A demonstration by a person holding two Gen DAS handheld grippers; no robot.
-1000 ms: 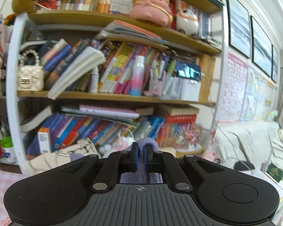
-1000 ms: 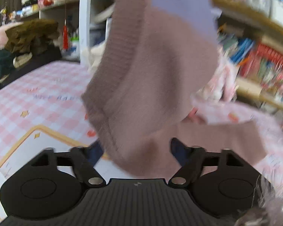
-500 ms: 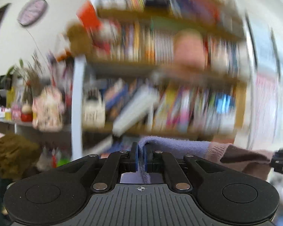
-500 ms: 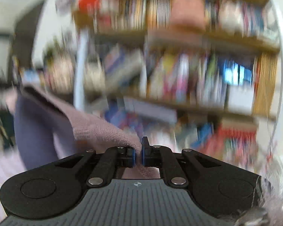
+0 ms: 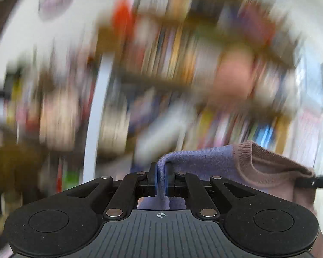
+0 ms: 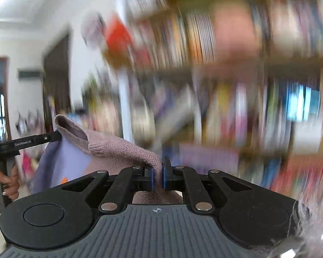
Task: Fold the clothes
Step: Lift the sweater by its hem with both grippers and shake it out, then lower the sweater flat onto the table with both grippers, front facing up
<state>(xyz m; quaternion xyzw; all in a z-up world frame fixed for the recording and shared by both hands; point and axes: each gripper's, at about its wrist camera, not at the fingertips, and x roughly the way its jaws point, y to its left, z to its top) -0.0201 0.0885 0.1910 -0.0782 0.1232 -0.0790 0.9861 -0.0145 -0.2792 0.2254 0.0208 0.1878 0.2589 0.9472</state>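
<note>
A knitted sweater, part lilac and part dusty pink, hangs stretched between my two grippers in the air. My left gripper (image 5: 160,177) is shut on the lilac part of the sweater (image 5: 206,161). My right gripper (image 6: 158,176) is shut on the pink part of the sweater (image 6: 118,148). In the right wrist view the left gripper (image 6: 57,133) shows at the far left, pinching the sweater's other corner. In the left wrist view a tip of the right gripper shows at the right edge (image 5: 320,181). The table is out of view.
A tall bookshelf (image 6: 226,68) full of books and toys fills the background, heavily blurred by motion; it also shows in the left wrist view (image 5: 183,64). A dark doorway (image 6: 56,81) and white wall lie to the left.
Both grippers have risen and swung with the sweater. One second ago my right gripper was open under the hanging sweater; it has since shut on the pink part. The views tilted upward and blurred.
</note>
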